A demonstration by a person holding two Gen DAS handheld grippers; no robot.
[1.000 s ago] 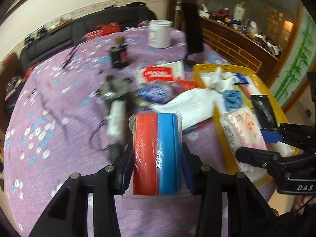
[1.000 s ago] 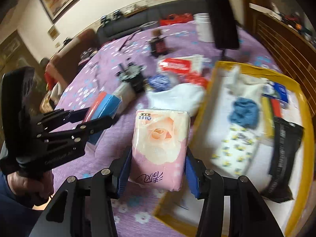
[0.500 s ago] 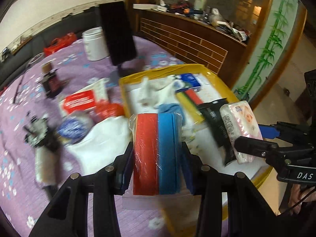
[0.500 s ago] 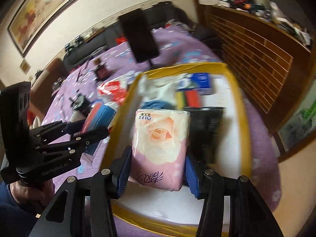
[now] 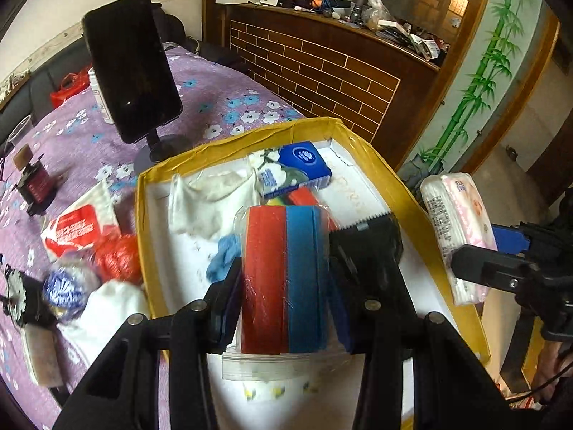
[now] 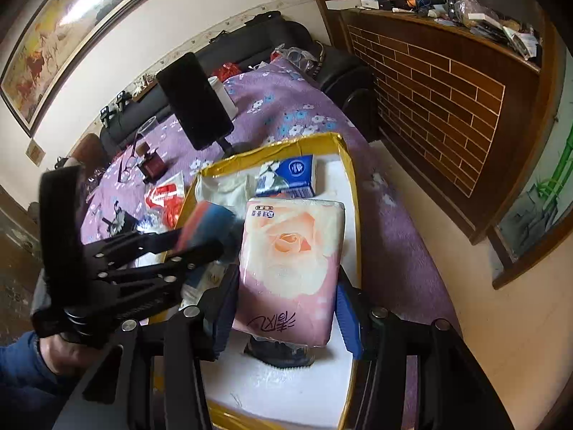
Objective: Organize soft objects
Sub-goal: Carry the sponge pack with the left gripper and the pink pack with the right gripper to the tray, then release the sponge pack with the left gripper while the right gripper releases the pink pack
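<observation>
The red and blue sponge pack (image 5: 284, 279) is clamped between the fingers of the left gripper (image 5: 284, 286), above the yellow-rimmed box (image 5: 229, 145). The pink rose tissue pack (image 6: 292, 268) is squeezed by the right gripper (image 6: 286, 308), also over this box. Beside the box, a red-white packet (image 5: 73, 229) lies on the purple flowered surface (image 5: 215, 96).

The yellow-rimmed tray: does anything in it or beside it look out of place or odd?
Inside the yellow-rimmed tray, things lie in a loose heap, not in rows. Soft things are left outside it on the purple flowered cloth: a crumpled red plastic bag and a white cloth.
</observation>
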